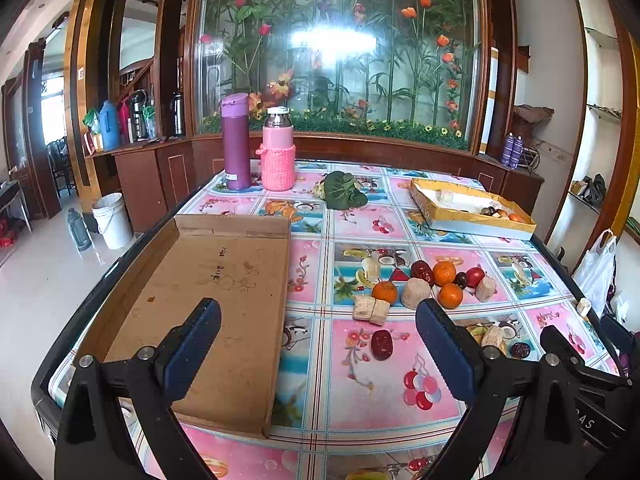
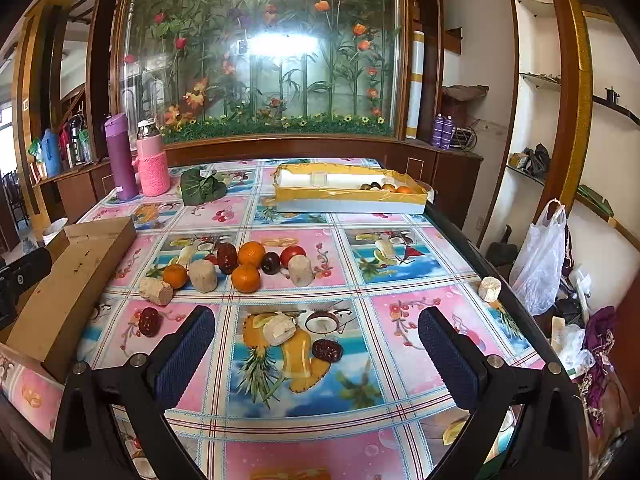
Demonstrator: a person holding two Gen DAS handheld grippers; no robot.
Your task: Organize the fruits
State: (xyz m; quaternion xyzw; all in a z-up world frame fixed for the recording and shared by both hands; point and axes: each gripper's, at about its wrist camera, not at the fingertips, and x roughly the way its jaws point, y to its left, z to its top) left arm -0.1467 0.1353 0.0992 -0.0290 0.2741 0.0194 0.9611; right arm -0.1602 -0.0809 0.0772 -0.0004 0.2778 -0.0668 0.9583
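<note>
While both tongs [image 1: 318, 350] [image 2: 316, 344] hover spread and empty, oranges [image 2: 245, 278] lie at twelve o'clock on the table [image 2: 400, 364].

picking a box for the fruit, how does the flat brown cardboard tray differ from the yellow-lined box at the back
The flat brown cardboard tray holds no fruit; the yellow-lined box already has several small fruits at its right end. The tray lies at the table's left, close to the left gripper; the box sits at the far right edge. Both are shallow, open-topped and rectangular.

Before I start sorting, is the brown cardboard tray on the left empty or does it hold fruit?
Empty. The left wrist view shows the cardboard tray with only bare, stained board inside.
</note>
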